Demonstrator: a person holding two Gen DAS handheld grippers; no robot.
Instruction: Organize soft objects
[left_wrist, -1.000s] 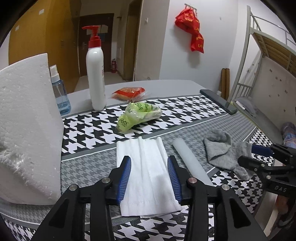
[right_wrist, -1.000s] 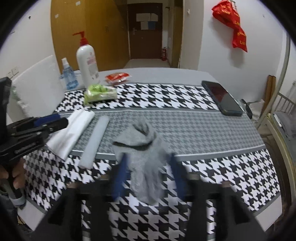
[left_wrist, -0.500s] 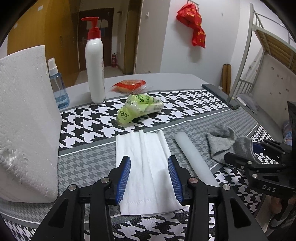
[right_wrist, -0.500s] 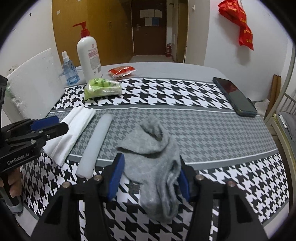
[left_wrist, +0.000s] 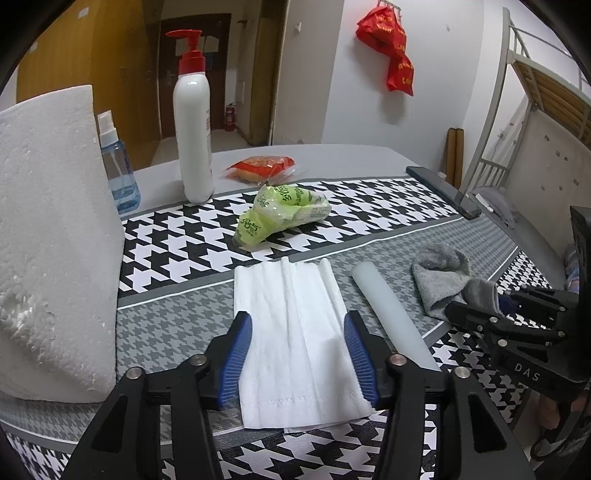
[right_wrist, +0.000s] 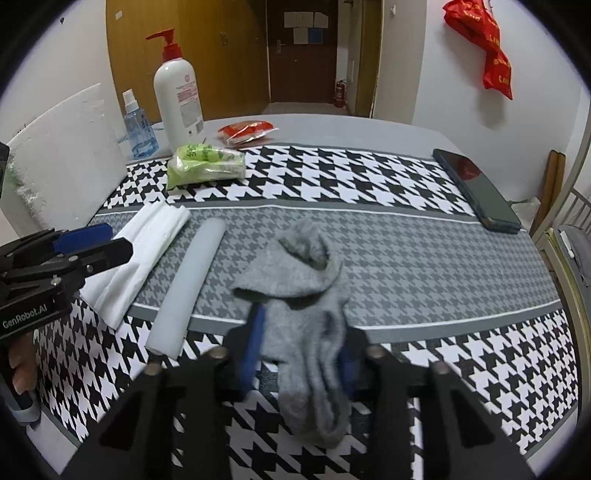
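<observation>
On a houndstooth-patterned table (left_wrist: 369, 218), the left gripper (left_wrist: 297, 350) straddles a white folded cloth (left_wrist: 295, 332), its jaws just opening, pads clear of it. A pale foam tube (right_wrist: 188, 284) lies beside. Further right, the right gripper (right_wrist: 299, 350) has just been closing and pinches a grey sock (right_wrist: 306, 314).

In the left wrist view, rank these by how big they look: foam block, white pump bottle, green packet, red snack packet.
1. foam block, though it sits nearest the camera
2. white pump bottle
3. green packet
4. red snack packet
</observation>
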